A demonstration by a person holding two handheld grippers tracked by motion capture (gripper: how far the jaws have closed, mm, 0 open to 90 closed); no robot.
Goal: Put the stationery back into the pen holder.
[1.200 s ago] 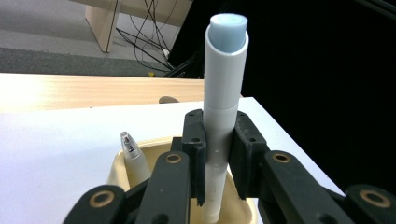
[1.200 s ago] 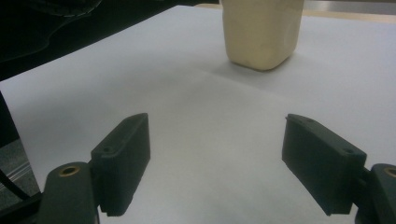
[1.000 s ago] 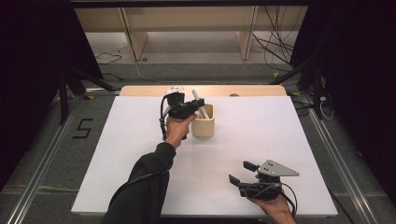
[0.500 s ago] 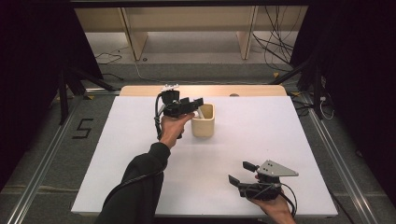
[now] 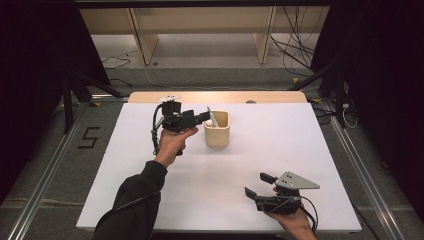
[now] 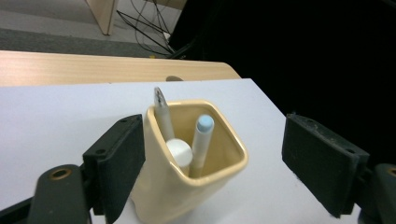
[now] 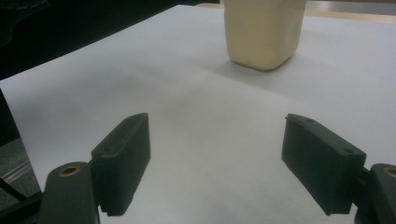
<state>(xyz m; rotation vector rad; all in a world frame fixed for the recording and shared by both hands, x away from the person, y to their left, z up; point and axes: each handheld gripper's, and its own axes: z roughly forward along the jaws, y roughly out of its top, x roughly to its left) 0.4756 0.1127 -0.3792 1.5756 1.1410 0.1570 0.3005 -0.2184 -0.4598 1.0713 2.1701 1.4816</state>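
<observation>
The cream pen holder (image 5: 217, 129) stands upright on the white worktop (image 5: 125, 180), toward its far edge, just in front of the left tool (image 5: 204, 117). It is a squarish, soft-cornered cup with a glossy rim and a slightly dented wall. Inside stand a grey pen (image 6: 163, 114) leaning on the rim's far-left corner, a white pen with a pale blue end (image 6: 202, 142), and a white round-capped thing (image 6: 179, 153) low between them.

The left tool's jaws have just been opening and stand wide apart. In the left gripper view the holder sits between them, its wall just beside the left pad (image 6: 116, 165) and well clear of the right one; nothing is gripped.

Beyond the holder a strip of bare wood (image 5: 215, 96) runs along the worktop's far edge. Open white surface lies all around it.

The right tool (image 5: 259, 185) rests near the worktop's near edge, well apart from the holder, jaws spread with nothing between them.
</observation>
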